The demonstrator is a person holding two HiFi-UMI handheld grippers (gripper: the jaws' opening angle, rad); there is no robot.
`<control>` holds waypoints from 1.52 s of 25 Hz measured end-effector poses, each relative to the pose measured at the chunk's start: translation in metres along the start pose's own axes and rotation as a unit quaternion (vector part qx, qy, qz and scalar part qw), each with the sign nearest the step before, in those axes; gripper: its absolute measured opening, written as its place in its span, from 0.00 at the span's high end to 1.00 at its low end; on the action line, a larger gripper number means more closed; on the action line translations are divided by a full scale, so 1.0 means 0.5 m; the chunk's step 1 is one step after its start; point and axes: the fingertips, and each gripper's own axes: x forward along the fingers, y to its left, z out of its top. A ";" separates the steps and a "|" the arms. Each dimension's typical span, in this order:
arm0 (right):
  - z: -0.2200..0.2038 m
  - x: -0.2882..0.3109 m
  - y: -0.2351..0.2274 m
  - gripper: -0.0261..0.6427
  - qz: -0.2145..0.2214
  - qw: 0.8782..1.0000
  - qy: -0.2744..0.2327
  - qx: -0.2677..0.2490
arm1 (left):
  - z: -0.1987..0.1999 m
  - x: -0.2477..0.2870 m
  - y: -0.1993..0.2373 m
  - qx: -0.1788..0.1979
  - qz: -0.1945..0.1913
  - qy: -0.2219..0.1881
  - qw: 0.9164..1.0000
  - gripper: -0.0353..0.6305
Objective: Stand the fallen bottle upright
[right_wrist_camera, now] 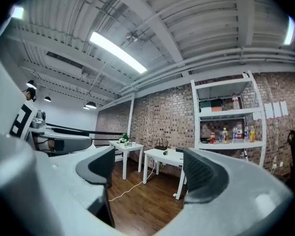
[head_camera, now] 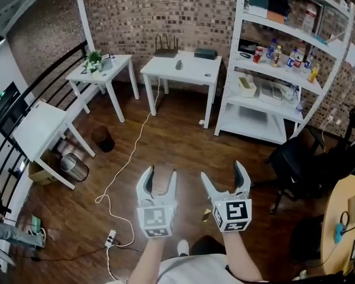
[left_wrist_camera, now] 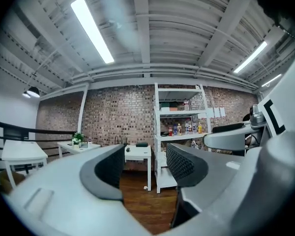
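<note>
Both grippers hang side by side over the wooden floor, level and facing a white shelf unit across the room. My left gripper is open with nothing between its jaws, and my right gripper is open wide and just as empty. Several small bottles stand in a row on the unit's second shelf. The left gripper view shows them far beyond the left gripper. The right gripper view shows them beyond the right gripper. From here I cannot make out a fallen bottle.
A white table with a router stands left of the shelf unit. Two more white tables line a black railing. A cable runs over the floor to a power strip. A black chair and a round wooden table are at the right.
</note>
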 end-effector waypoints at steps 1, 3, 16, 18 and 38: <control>-0.008 0.019 -0.005 0.33 0.002 1.000 0.002 0.007 | -0.010 0.015 0.005 -0.001 -0.002 0.007 1.000 0.55; -0.020 0.061 -0.018 0.33 0.008 1.000 0.000 0.019 | -0.027 0.048 0.014 0.001 -0.003 0.017 1.000 0.55; 0.004 0.526 -0.126 0.33 0.114 0.991 -0.046 0.053 | -0.025 0.500 0.129 0.007 0.025 0.010 1.000 0.55; 0.015 0.594 -0.162 0.33 0.123 0.990 -0.050 0.053 | -0.009 0.568 0.145 0.008 0.035 0.006 0.999 0.55; -0.055 1.262 -0.219 0.33 0.139 0.988 -0.016 0.062 | -0.067 1.158 0.453 -0.018 0.013 0.021 1.000 0.55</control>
